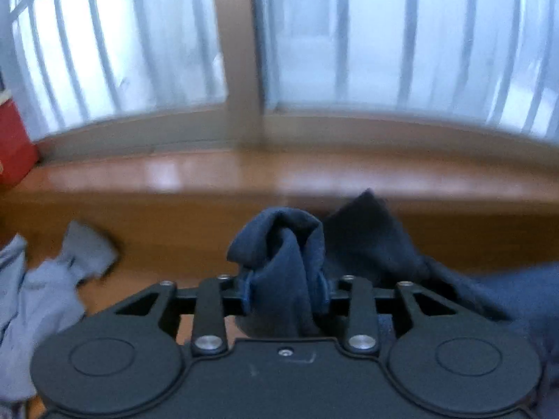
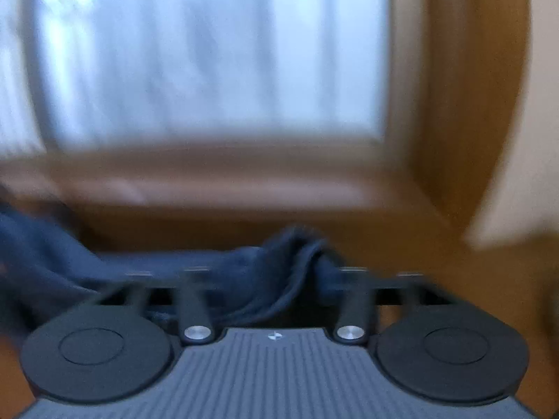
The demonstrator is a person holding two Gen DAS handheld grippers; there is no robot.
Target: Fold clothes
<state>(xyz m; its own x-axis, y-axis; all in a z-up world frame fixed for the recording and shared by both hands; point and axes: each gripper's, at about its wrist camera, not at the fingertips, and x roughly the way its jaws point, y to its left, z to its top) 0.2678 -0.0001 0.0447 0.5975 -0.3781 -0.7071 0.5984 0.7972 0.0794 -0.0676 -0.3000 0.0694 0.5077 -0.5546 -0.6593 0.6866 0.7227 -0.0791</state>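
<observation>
Indoors, barred window, wooden table, left tongs clenching navy garment, right tongs unclear.

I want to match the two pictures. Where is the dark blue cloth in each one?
Left wrist view: the dark blue cloth sits low in the middle, bunched between the left gripper's fingers, trailing off right.
Right wrist view: it lies low, from the left edge to the middle, over the right gripper; blur hides the grip.
Shared landmark: the window behind.
</observation>
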